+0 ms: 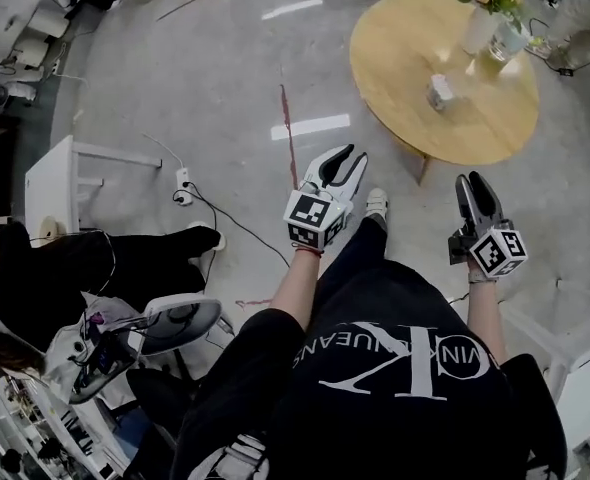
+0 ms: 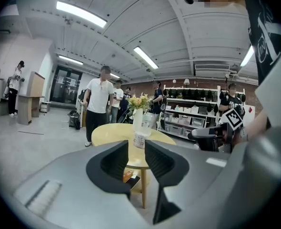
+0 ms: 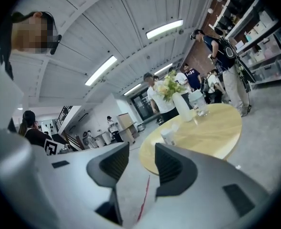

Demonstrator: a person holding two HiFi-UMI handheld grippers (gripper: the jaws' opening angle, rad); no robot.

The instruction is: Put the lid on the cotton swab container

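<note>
Left gripper (image 1: 355,154): jaws a narrow gap apart, nothing between them. It points up-frame and right, toward the table (image 1: 405,48).

Cotton swab container (image 1: 439,91): on the round table, mid-top, well apart from both grippers. Vase of flowers (image 1: 480,23) and a glass (image 1: 508,40) stand behind it, apart from it. In the left gripper view the container (image 2: 141,138) sits just above the jaw gap, so that tool is already aimed at it. It looks upright with its long axis vertical, so the mouth should face up. It's too small to tell whether a lid is on it, and I see no separate lid in any view.

Right gripper (image 1: 470,178): jaws spread wider than the left, empty. It points nearly straight up-frame, with the container ahead and slightly left of its line. In the right gripper view the container (image 3: 168,135) shows just above the right-hand jaw.

Judgement: both tools are about equally far off, the right marginally nearer and more square-on. The next move is a reach forward over the table edge, and the lid must be located first. With the axis vertical, the lid goes on from above.
</note>
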